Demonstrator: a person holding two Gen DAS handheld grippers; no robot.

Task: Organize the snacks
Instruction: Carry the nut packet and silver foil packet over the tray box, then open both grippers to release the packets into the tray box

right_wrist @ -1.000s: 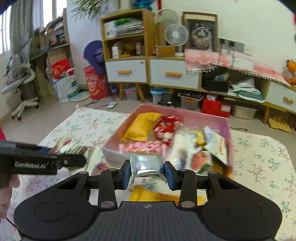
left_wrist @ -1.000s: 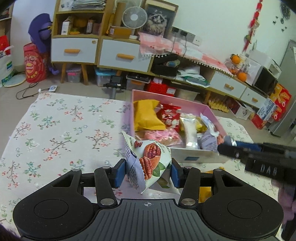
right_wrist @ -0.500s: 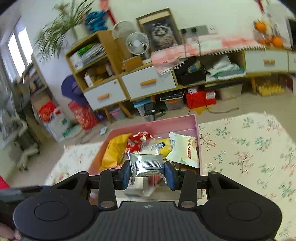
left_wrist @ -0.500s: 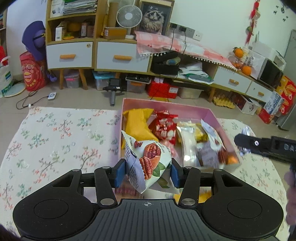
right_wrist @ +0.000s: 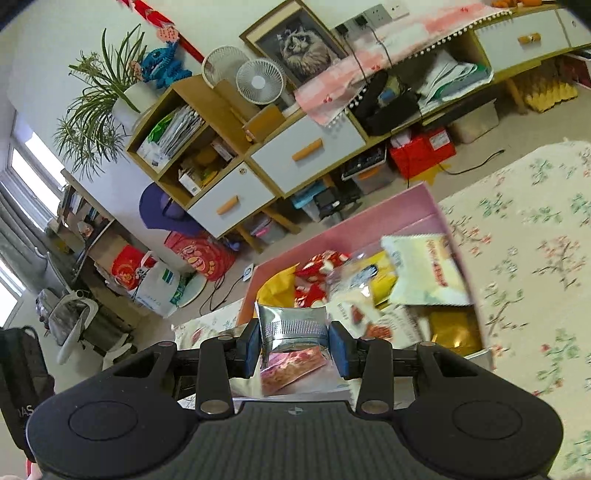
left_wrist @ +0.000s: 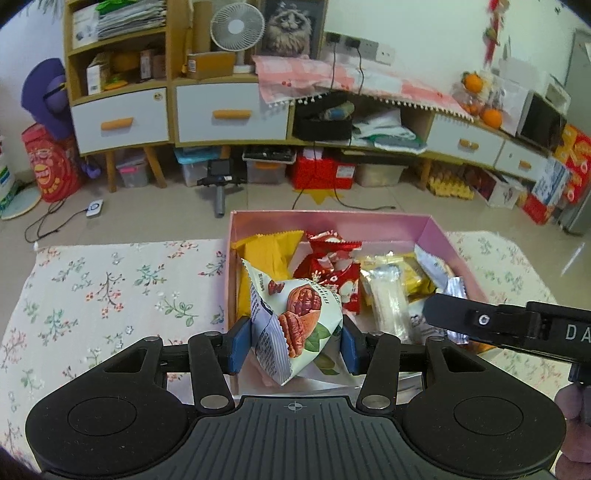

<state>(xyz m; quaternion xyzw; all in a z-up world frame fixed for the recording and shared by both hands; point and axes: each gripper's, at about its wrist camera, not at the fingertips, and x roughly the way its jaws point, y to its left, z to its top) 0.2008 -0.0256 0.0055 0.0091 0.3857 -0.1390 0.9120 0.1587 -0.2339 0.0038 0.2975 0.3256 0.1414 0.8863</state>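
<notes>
The left gripper (left_wrist: pixel 293 345) fingers squeeze a white nut bag (left_wrist: pixel 295 325) over the pink box (left_wrist: pixel 332 221); the right gripper (right_wrist: pixel 293 347) pinches a shiny silver packet (right_wrist: pixel 291 326), its print maybe hidden

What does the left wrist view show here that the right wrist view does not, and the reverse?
Only the left wrist view shows the left gripper clamped on a white nut-printed snack pouch, plus the right gripper's black arm reaching in from the right. Only the right wrist view shows the right gripper pinching a crinkled silver foil packet, and a potted spider plant on the shelf. Both show the pink cardboard box of snacks, the floral cloth and the white desk fan.
</notes>
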